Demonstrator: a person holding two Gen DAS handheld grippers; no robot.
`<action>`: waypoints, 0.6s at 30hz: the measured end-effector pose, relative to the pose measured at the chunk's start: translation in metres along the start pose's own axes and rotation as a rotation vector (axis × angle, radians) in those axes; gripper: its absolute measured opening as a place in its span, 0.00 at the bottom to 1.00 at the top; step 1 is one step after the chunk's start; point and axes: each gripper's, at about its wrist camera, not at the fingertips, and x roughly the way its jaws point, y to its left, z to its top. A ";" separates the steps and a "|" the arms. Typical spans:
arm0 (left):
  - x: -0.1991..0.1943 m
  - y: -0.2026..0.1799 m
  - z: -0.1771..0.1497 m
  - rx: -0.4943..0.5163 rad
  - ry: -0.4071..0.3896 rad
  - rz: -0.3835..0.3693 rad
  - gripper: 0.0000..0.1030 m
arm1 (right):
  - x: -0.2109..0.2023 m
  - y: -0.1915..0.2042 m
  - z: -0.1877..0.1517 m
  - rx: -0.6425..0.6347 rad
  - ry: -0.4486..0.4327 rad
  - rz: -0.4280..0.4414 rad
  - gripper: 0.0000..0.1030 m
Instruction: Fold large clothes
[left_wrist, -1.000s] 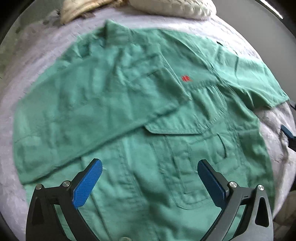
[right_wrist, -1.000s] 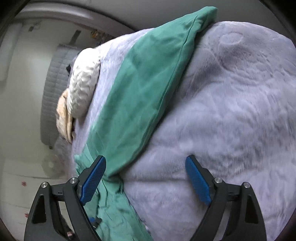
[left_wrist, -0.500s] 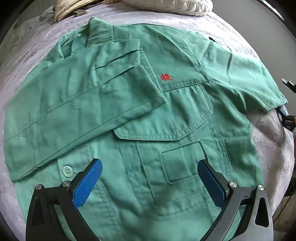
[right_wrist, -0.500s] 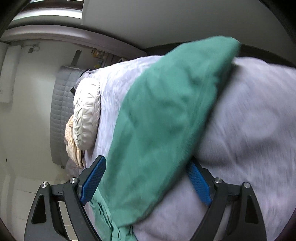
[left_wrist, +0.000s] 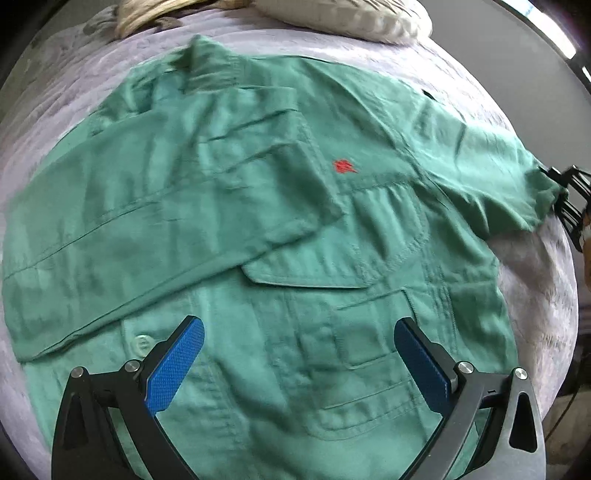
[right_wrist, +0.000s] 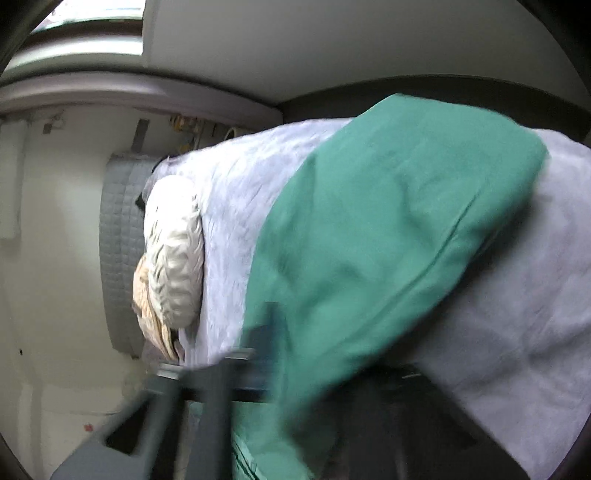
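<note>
A large green shirt (left_wrist: 295, 258) lies front-up on the bed, with a red mark on the chest. Its left sleeve (left_wrist: 166, 206) is folded across the body. My left gripper (left_wrist: 299, 354) hovers open above the lower pockets and holds nothing. The other sleeve (left_wrist: 480, 177) stretches to the right, and its cuff bunches where my right gripper (left_wrist: 565, 199) meets it. In the right wrist view that sleeve (right_wrist: 388, 240) drapes over my right gripper (right_wrist: 314, 369), whose blurred jaws are closing with the cloth between them. One finger is hidden under the fabric.
A lavender bedspread (left_wrist: 535, 280) covers the bed, whose edge drops off at the right. A cream quilted pillow (right_wrist: 177, 258) and a tan cushion (left_wrist: 147, 14) lie at the head. A grey padded headboard (right_wrist: 118, 240) stands behind them.
My right gripper moved from open beside the sleeve to its end, and the jaws have come together around the cloth. The left gripper stays open over the shirt.
</note>
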 end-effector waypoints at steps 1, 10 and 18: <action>-0.003 0.007 0.000 -0.014 -0.013 0.006 1.00 | -0.001 0.007 -0.004 -0.025 -0.009 -0.004 0.05; -0.028 0.079 -0.003 -0.116 -0.101 0.090 1.00 | 0.027 0.141 -0.099 -0.441 0.121 0.111 0.05; -0.052 0.164 -0.029 -0.209 -0.163 0.180 1.00 | 0.111 0.231 -0.296 -0.898 0.377 0.107 0.05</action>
